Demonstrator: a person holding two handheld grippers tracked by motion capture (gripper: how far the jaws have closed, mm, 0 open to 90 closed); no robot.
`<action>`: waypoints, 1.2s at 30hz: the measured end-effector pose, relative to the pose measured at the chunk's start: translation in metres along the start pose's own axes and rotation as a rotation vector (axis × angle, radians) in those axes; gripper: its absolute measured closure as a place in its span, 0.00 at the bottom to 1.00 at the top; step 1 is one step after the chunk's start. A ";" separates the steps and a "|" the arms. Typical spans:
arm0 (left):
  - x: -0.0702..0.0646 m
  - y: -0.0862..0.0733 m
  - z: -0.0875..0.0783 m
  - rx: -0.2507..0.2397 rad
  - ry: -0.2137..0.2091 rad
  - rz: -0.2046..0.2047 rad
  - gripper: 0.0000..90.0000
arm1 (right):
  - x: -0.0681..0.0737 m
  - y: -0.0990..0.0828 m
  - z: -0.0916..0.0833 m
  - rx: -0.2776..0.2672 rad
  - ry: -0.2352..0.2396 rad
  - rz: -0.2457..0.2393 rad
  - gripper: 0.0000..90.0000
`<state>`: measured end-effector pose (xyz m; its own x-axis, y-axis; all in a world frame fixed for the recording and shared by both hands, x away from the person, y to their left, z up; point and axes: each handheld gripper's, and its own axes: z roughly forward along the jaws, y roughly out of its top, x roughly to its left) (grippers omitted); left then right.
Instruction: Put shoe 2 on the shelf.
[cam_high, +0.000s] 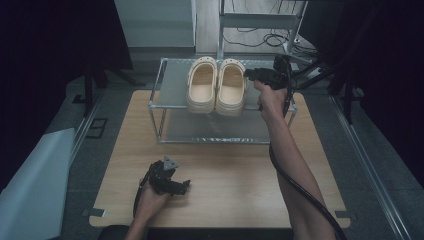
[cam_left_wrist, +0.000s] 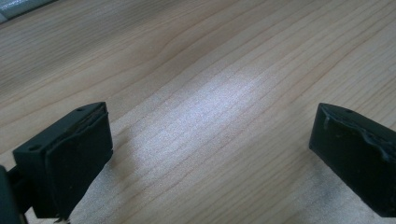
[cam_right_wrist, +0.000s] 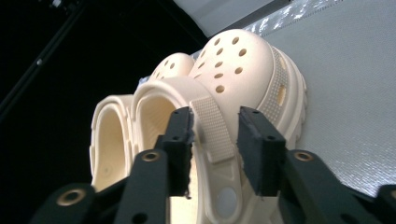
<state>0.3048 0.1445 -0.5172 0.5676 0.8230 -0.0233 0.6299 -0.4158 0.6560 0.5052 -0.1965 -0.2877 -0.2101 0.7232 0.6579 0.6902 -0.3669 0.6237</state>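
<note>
- The pair of cream perforated foam clogs (cam_high: 216, 86) is set side by side on the metal-framed rack's grey top shelf (cam_high: 175, 85).
- The right gripper (cam_right_wrist: 215, 140) straddles the nearer clog's heel strap (cam_right_wrist: 212, 128); whether its fingers (cam_right_wrist: 180, 140) are clenched cannot be told.
- The left gripper (cam_left_wrist: 210, 154), fingers released, is held over the wooden tabletop (cam_left_wrist: 196, 70).

A: What stands on the wooden counter (cam_high: 225, 175)?
B: A metal-framed shelf (cam_high: 170, 85), at its far end
A: And on the shelf?
B: A pair of cream clogs (cam_high: 216, 86) side by side on its top tier, toes pointing away
</note>
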 end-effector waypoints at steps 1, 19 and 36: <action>0.000 0.000 0.000 0.000 0.001 0.000 0.00 | 0.000 -0.001 -0.002 0.001 0.001 -0.012 0.69; -0.001 0.004 -0.002 0.006 -0.009 -0.009 0.00 | -0.004 -0.020 -0.040 0.034 0.038 -0.261 0.46; 0.014 0.099 -0.065 -0.197 -0.013 -0.026 0.52 | -0.017 -0.089 -0.064 0.092 0.051 -0.455 0.92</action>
<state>0.3402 0.1402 -0.4035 0.5599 0.8270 -0.0511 0.5294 -0.3096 0.7899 0.4029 -0.2136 -0.3275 -0.5381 0.7678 0.3478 0.5784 0.0361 0.8150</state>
